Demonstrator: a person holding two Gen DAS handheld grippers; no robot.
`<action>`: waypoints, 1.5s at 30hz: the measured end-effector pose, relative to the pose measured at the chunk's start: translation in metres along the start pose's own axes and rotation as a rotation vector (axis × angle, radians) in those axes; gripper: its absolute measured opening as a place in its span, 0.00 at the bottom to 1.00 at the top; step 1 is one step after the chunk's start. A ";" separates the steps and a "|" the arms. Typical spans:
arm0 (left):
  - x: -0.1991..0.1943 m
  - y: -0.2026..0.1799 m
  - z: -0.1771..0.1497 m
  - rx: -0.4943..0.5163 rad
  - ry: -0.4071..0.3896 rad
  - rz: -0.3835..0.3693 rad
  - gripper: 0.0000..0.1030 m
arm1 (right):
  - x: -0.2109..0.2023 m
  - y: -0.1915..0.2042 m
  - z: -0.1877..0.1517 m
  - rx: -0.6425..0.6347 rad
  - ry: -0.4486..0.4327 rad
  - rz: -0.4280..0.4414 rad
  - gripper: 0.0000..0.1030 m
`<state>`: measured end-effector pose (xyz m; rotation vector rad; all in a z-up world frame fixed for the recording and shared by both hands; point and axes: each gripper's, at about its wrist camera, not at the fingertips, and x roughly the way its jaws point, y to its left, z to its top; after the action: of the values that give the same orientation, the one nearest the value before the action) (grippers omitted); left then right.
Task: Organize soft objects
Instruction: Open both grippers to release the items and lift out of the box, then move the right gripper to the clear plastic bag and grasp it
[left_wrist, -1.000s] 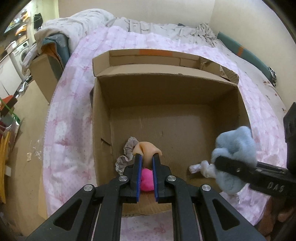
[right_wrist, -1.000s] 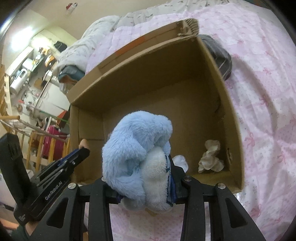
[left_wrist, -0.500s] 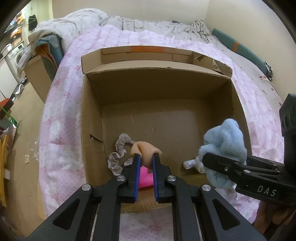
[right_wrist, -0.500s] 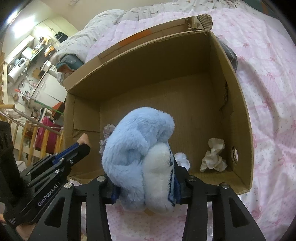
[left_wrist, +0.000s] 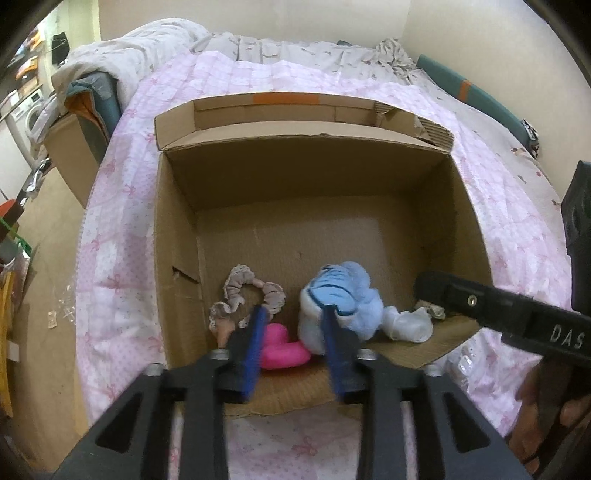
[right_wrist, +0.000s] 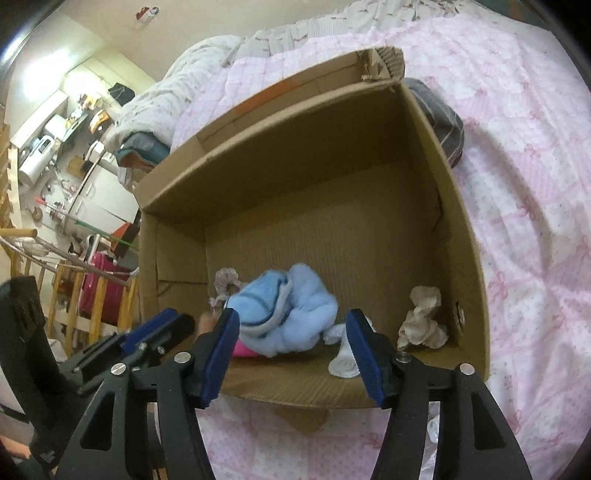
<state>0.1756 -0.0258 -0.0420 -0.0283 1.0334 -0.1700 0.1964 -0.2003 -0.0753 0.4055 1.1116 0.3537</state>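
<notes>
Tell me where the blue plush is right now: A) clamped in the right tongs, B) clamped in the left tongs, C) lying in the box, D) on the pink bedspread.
C: the blue plush lies on the floor of the box, and the right tongs stand open with nothing between them.

The open brown corrugated cardboard box (left_wrist: 177, 236) looks matt and ribbed, torn rough at one flap. Inside, the pale blue plush toy (right_wrist: 291, 314) is fuzzy fleece, the frilly grey fabric scrunchie (left_wrist: 240, 291) is crinkled cloth, and the bright pink rubbery toy (left_wrist: 282, 349) shines smooth. The pink bow-print quilted bedspread (right_wrist: 524, 192) is soft matt cotton. Both grippers are matt black plastic with blue rubbery pads (right_wrist: 218, 350) and shiny metal screws.
</notes>
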 end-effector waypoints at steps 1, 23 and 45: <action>-0.002 -0.001 0.000 0.005 -0.009 -0.004 0.53 | -0.002 -0.001 0.000 0.006 -0.009 0.002 0.73; -0.033 0.011 -0.007 0.000 -0.108 0.117 0.65 | -0.034 -0.006 -0.010 -0.020 -0.111 -0.041 1.00; -0.055 0.003 -0.055 -0.032 -0.088 0.112 0.65 | -0.084 -0.041 -0.063 0.002 -0.105 -0.102 1.00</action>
<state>0.1012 -0.0114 -0.0242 -0.0071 0.9474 -0.0502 0.1082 -0.2666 -0.0531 0.3635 1.0258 0.2390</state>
